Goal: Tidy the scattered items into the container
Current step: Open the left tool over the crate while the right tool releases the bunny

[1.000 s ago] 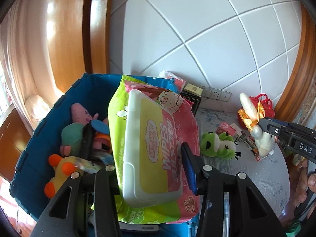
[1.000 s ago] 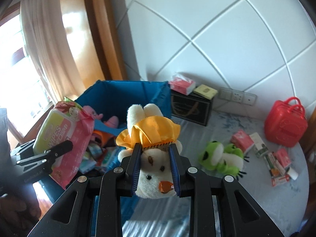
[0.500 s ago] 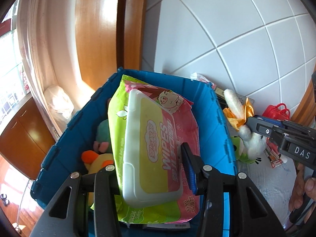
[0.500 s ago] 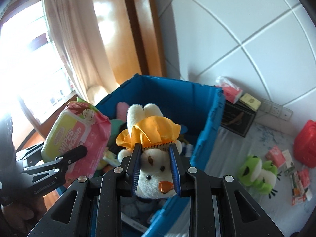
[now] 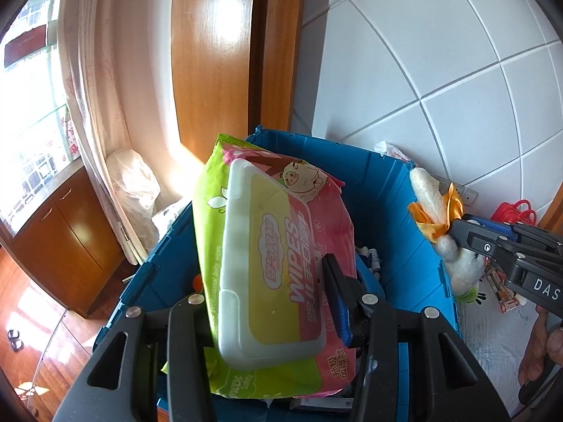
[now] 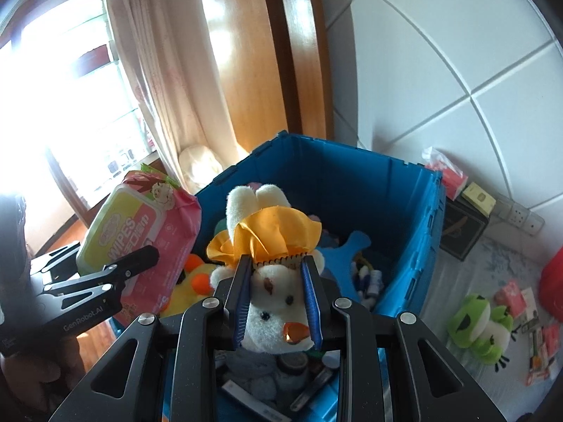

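We have both loads hanging over the blue crate (image 6: pixel 401 211), so the step in hand looks like the drop. The left gripper (image 5: pixel 267 302) has its fingers pinching the wipes pack (image 5: pixel 274 267) by its near end, the pack tilted up above the crate's left half; the right gripper (image 6: pixel 276 297) has its fingers pressed on the head of the white rabbit toy (image 6: pixel 271 295), its orange bonnet pointing to the far side. To do this well, we should lower each thing until it is just above the heap before we spread the fingers, and let the flat pack down on its side so it does not tip over the left wall. We should also keep the two grippers apart, since they are near each other. The crate already holds soft toys and small odds. On the pale patterned table (image 6: pixel 492 387) to the right, a green frog toy (image 6: pixel 478 323) and some small pink packets (image 6: pixel 512 290) are not yet tidied. Behind are white wall tiles, a wooden frame, and a curtain at the bright window on the left.
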A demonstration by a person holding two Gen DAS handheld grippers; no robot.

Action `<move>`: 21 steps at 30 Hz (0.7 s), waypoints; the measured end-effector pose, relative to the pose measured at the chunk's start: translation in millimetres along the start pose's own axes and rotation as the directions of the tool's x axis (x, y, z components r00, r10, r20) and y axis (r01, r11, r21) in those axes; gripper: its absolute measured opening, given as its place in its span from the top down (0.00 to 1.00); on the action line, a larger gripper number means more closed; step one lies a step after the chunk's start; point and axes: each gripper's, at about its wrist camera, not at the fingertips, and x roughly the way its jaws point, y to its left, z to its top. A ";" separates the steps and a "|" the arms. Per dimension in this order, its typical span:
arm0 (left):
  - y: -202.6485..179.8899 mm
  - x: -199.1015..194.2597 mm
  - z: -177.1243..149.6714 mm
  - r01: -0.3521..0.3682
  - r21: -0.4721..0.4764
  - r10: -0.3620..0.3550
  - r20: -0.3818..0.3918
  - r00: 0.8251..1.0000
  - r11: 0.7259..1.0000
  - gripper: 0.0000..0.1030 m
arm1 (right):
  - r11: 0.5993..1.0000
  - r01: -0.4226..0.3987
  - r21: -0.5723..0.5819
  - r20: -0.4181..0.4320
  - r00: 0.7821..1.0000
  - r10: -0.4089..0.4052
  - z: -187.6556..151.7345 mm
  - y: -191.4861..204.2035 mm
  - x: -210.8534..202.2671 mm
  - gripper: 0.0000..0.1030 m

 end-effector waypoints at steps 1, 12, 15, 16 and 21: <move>0.7 -1.3 -0.7 -0.002 0.000 0.002 0.002 1.000 1.000 0.57 | 1.000 0.000 -0.002 0.002 1.000 0.000 0.1 1.5 -0.1 0.74; 22.0 -4.5 2.3 -0.023 -0.109 0.028 0.045 0.999 0.994 0.00 | 1.000 0.010 0.021 0.022 1.000 -0.010 0.6 0.7 -2.7 0.26; 25.2 -10.2 5.3 -0.043 -0.106 0.051 0.069 0.996 0.993 0.00 | 0.999 0.027 0.038 0.054 0.998 -0.029 -1.1 -3.7 -13.0 0.08; 24.3 -9.9 5.7 -0.051 -0.100 0.059 0.071 0.996 0.994 0.00 | 0.998 0.034 0.043 0.055 0.998 -0.037 -1.9 -4.8 -15.4 0.08; 4.8 -5.1 3.4 -0.033 -0.069 0.036 0.054 0.998 0.997 0.00 | 0.990 0.098 0.097 0.067 0.992 -0.105 -12.7 -20.2 -36.7 0.00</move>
